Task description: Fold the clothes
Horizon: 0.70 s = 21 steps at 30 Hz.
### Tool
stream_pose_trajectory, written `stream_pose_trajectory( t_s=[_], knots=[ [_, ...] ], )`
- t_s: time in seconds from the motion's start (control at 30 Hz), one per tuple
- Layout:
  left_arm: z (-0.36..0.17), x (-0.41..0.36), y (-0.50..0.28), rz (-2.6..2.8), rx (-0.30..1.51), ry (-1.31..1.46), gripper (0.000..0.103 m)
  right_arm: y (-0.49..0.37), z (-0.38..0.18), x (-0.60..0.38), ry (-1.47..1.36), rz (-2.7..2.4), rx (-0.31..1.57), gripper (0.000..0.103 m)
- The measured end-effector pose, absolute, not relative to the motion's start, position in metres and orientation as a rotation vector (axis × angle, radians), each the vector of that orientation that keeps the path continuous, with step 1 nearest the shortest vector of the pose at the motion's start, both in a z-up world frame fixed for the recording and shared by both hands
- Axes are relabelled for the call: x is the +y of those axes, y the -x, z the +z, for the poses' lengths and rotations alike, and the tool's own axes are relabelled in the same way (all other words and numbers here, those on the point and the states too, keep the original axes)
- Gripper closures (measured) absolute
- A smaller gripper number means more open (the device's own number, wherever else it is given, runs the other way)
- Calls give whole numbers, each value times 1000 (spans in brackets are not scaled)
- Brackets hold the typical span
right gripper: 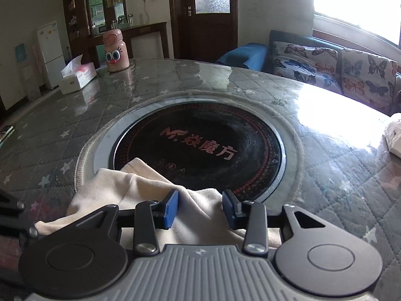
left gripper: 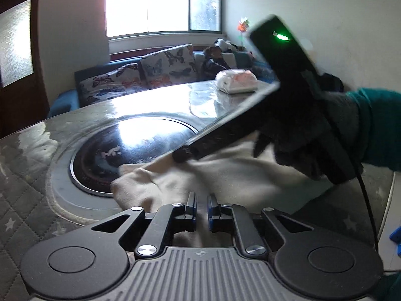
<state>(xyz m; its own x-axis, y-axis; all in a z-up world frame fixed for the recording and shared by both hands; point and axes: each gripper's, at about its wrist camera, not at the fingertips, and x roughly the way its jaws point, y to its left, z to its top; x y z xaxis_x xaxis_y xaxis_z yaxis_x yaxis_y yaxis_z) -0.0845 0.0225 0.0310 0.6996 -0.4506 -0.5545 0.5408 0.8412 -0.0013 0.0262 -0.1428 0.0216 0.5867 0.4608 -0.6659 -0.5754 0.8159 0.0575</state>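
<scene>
A cream garment [left gripper: 225, 175] lies crumpled on the table's near side, partly over the round black cooktop [left gripper: 130, 148]. My left gripper [left gripper: 202, 209] sits low over the cloth's near edge, its jaws nearly together with a narrow gap; I cannot see cloth between them. The right gripper shows in the left wrist view as a blurred black body [left gripper: 288, 95] held by a gloved hand, its tip touching the cloth. In the right wrist view my right gripper [right gripper: 200, 207] is open, its blue pads [right gripper: 171, 208] on either side of a fold of the garment [right gripper: 130, 188].
The table [right gripper: 75, 125] has a grey quilted cover with stars under clear film. A tissue box [right gripper: 77, 75] and a pink bottle [right gripper: 115, 51] stand at its far side. A wrapped white pack [left gripper: 236, 80] lies near another edge. A butterfly-print sofa [right gripper: 338, 67] is behind.
</scene>
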Motion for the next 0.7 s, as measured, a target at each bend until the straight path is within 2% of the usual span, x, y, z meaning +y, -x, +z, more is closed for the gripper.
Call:
stream_pose_trajectory(
  t_s=[0.27, 0.47, 0.7],
  knots=[
    [32, 50, 62, -466, 627, -7, 93, 17, 39, -158, 211, 626, 655, 65],
    [29, 52, 61, -447, 641, -7, 93, 49, 27, -151, 296, 663, 646, 65],
    [37, 42, 57, -459, 620, 2, 91, 64, 30, -160, 243, 634, 626, 65]
  ],
)
